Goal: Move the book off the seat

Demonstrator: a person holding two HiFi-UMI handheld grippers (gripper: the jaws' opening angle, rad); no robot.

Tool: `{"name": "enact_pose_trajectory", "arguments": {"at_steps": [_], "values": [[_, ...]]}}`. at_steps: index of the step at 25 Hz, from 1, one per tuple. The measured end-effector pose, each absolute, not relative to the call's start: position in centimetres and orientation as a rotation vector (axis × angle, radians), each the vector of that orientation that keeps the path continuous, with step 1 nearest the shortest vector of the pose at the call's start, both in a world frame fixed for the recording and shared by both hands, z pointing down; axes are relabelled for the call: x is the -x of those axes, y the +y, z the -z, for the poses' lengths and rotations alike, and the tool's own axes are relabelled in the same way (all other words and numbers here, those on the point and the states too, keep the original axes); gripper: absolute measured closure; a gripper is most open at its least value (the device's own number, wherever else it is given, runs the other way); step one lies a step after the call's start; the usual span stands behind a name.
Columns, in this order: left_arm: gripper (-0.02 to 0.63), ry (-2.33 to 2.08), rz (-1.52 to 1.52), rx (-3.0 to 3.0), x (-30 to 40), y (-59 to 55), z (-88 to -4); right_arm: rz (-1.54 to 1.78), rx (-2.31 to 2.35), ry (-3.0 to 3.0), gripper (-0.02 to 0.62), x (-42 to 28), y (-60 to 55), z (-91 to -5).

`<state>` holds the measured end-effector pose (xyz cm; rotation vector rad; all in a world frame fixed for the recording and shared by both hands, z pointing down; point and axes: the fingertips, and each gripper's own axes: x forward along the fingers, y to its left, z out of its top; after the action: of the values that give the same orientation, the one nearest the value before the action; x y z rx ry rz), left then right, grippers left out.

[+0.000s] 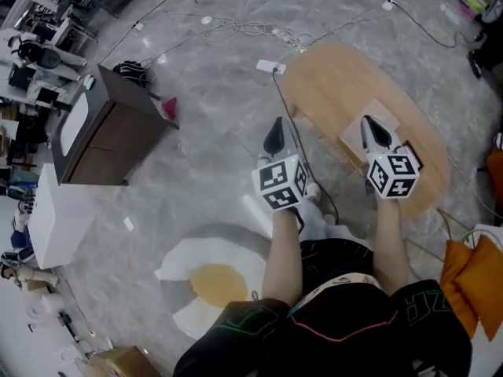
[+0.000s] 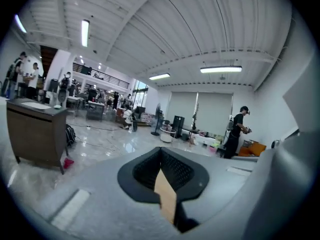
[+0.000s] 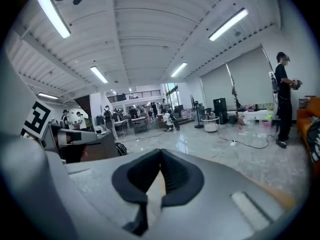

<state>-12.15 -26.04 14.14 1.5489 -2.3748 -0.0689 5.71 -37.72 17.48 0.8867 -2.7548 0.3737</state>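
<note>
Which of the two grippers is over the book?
The right gripper: it hangs above the pale book on the wooden seat; the left gripper is past the seat's edge.

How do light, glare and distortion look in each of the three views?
Head view: dim, bent at the edges, floor faintly glossy. Left gripper view: round fisheye, black corners, ceiling lamp glaring, near jaws soft. Right gripper view: same fisheye, lamp strip overexposed, near jaws blurred.

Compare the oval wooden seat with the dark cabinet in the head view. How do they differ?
The oval wooden seat is light tan, while the dark cabinet is deep brown. The seat has a rounded outline, whereas the cabinet is boxy with straight edges. Both stand on the grey marbled floor.
</note>
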Motion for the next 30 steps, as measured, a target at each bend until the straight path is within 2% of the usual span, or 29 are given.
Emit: {"name": "enact_pose_trajectory", "arguments": {"at_steps": [6,14,30], "values": [[0.595,-2.529,0.080,-1.521,14.5,-21.8,-9.2,-0.274,-0.800,-2.892,0.592,-0.9,-34.5,-11.2],[0.595,-2.608,0.083,-1.653,15.8,-24.1,-4.3,-0.089,-0.885,-2.923,0.592,-0.1,-35.7,-5.6],[0.595,-2.544,0.080,-1.857,16.8,-29.3,-2.3,-0.011,-1.093,-2.862,0.592,1.0,-39.3,-3.6]]}}
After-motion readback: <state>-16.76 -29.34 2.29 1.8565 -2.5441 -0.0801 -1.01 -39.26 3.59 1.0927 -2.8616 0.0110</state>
